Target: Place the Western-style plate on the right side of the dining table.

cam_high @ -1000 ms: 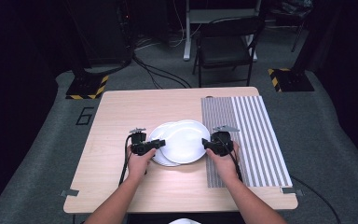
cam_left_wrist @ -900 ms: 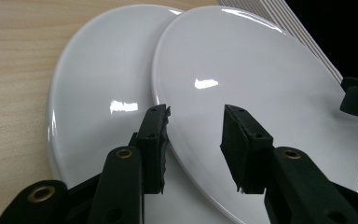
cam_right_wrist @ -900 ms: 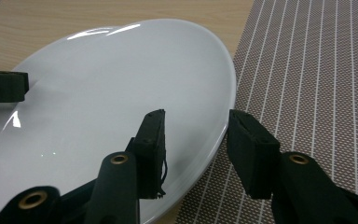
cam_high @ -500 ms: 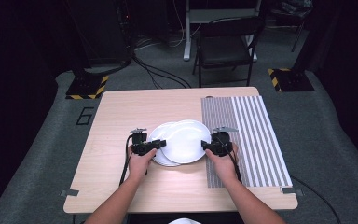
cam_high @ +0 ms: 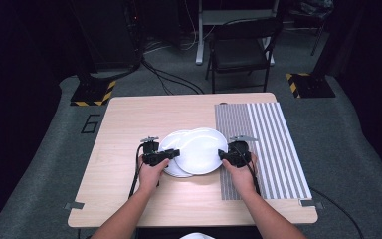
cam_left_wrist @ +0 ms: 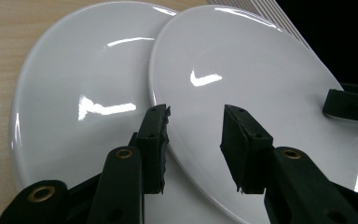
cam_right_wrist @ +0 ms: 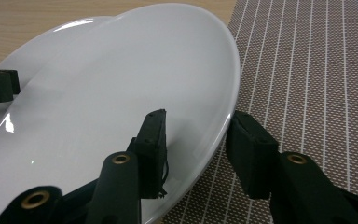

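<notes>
Two white plates lie overlapped on the wooden table [cam_high: 129, 199]. The upper plate [cam_high: 200, 151] sits between both tools, its far edge lifted off the lower plate [cam_high: 168, 158], which lies beneath it on the left gripper's side. The left gripper [cam_high: 173, 154] is clamped on the upper plate's near rim, one jaw under the edge and one on top; in its own view the rim [cam_left_wrist: 193, 154] runs between the jaws. The right gripper [cam_high: 222, 155] has just been closing and grips the opposite rim [cam_right_wrist: 216, 135], one jaw above, one seemingly below. Beneath that gripper lies the striped mat [cam_high: 268, 149]
</notes>
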The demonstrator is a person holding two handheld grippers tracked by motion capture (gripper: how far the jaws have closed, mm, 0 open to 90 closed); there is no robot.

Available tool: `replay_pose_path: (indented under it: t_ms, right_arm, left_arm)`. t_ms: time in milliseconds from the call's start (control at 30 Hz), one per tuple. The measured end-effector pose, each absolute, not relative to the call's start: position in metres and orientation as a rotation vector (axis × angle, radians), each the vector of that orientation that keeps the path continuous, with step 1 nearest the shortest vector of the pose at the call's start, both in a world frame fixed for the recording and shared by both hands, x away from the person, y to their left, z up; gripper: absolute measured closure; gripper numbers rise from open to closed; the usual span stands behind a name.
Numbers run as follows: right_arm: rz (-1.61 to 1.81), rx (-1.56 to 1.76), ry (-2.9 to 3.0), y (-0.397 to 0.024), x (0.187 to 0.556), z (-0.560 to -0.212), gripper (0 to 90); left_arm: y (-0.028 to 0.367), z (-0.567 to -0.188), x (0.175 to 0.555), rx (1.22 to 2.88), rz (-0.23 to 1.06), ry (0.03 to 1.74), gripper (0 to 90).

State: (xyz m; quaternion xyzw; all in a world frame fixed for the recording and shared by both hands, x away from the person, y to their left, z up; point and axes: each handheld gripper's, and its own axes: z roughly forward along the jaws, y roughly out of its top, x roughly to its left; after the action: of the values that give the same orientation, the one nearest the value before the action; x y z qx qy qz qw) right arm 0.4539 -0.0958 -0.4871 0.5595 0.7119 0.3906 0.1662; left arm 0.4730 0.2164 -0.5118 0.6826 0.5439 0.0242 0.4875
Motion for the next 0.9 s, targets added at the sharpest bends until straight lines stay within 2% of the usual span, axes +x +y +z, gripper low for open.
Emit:
replay_pose_path:
  t_ms: [900]
  right_arm:
    - [1.201, 1.691, 1.993, -0.104, 0.452, -0.503, 58.3]
  left_arm:
    - [0.21, -0.515, 0.469, 1.642, 0.059, 1.366, 58.6]
